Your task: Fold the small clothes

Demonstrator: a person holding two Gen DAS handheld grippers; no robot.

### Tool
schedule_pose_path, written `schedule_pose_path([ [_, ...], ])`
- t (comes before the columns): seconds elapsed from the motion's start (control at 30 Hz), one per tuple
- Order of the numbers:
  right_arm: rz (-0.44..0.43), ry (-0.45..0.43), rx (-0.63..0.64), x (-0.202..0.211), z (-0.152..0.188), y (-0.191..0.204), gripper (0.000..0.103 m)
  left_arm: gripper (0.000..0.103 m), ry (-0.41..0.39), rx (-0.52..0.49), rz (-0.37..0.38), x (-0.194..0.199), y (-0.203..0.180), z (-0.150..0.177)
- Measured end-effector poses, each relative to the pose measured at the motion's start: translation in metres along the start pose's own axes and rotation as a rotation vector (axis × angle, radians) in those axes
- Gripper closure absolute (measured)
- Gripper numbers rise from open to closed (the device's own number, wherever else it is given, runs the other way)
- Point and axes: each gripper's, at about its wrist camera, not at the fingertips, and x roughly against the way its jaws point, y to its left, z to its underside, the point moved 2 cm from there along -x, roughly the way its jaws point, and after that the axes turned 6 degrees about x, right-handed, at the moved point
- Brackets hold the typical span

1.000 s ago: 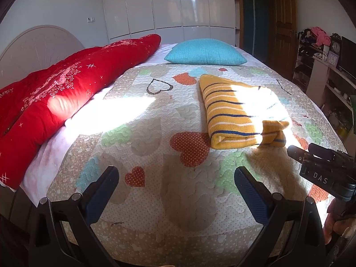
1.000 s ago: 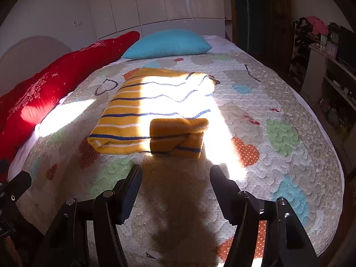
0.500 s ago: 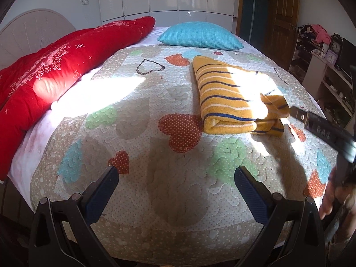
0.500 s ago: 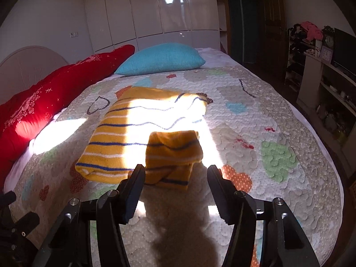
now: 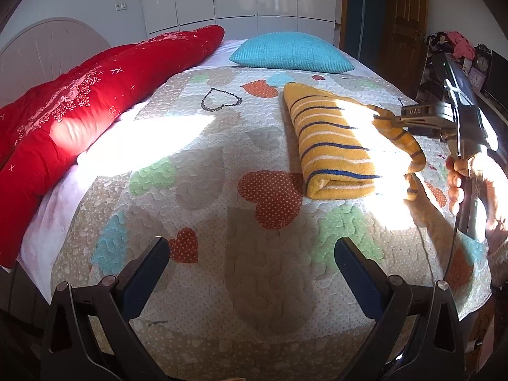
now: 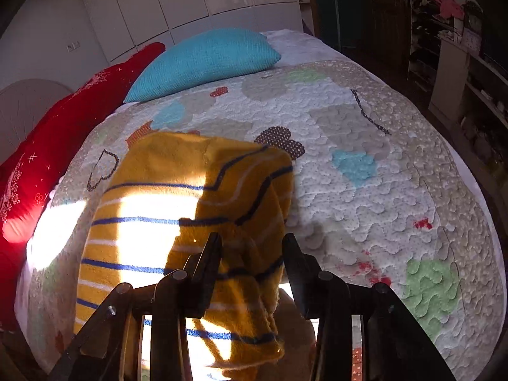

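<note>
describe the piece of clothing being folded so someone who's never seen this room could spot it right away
Start at the bed's heart-patterned quilt, with a long red bolster along one side and a teal pillow at the far end. Below that pillow lies the mustard-yellow striped garment, partly folded. It is the only loose clothing on the quilt, with thin navy and white stripes, and the right gripper lifts one flap of it.

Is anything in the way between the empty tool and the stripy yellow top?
Nothing visible. Only bare quilt lies between the open left tool and the top. The right tool holds its sleeve up at the far side.
</note>
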Motion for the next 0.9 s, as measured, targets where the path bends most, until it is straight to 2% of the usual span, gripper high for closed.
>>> schedule_pose_path([
  [0.07,0.021,-0.028,0.048,-0.003,-0.020,0.012,0.062,0.000,-0.001,0.015,0.012,-0.002,0.001,-0.003],
  [0.1,0.008,-0.014,0.062,-0.012,-0.029,0.017,0.063,0.000,0.002,0.020,0.016,-0.003,0.000,-0.004],
  [0.13,-0.002,0.015,0.070,-0.027,-0.037,0.021,0.064,0.000,0.007,0.022,0.019,-0.004,0.000,-0.004],
  [0.23,0.056,0.158,0.091,-0.087,-0.039,0.023,0.066,0.000,0.019,0.018,0.005,-0.008,0.002,-0.004],
  [0.3,0.086,0.164,0.104,-0.100,-0.043,0.020,0.066,0.000,0.026,0.025,0.002,-0.011,0.005,-0.004],
  [0.37,0.115,0.165,0.101,-0.090,-0.050,0.026,0.066,0.000,0.030,0.032,0.000,-0.014,0.008,-0.004],
  [0.4,0.115,0.124,0.110,-0.078,-0.052,0.031,0.066,0.000,0.032,0.035,-0.002,-0.016,0.009,-0.004],
  [0.47,0.070,0.049,0.170,-0.054,-0.050,0.051,0.066,0.000,0.040,0.039,0.000,-0.019,0.010,-0.006],
  [0.57,0.010,0.008,0.258,-0.040,-0.034,0.082,0.064,0.000,0.051,0.043,0.004,-0.022,0.008,-0.005],
  [0.7,0.098,0.010,0.393,-0.060,-0.012,0.105,0.061,0.000,0.049,0.013,-0.013,-0.018,0.002,-0.002],
  [0.77,0.086,0.009,0.351,-0.051,-0.015,0.099,0.061,0.000,0.037,-0.001,-0.029,-0.015,-0.001,-0.001],
  [0.83,0.029,-0.014,0.285,-0.033,-0.016,0.090,0.060,0.000,0.029,-0.004,-0.038,-0.013,-0.002,-0.002],
  [0.9,0.018,-0.057,0.265,-0.015,-0.009,0.085,0.052,0.000,0.027,-0.004,-0.034,-0.011,-0.004,-0.002],
])
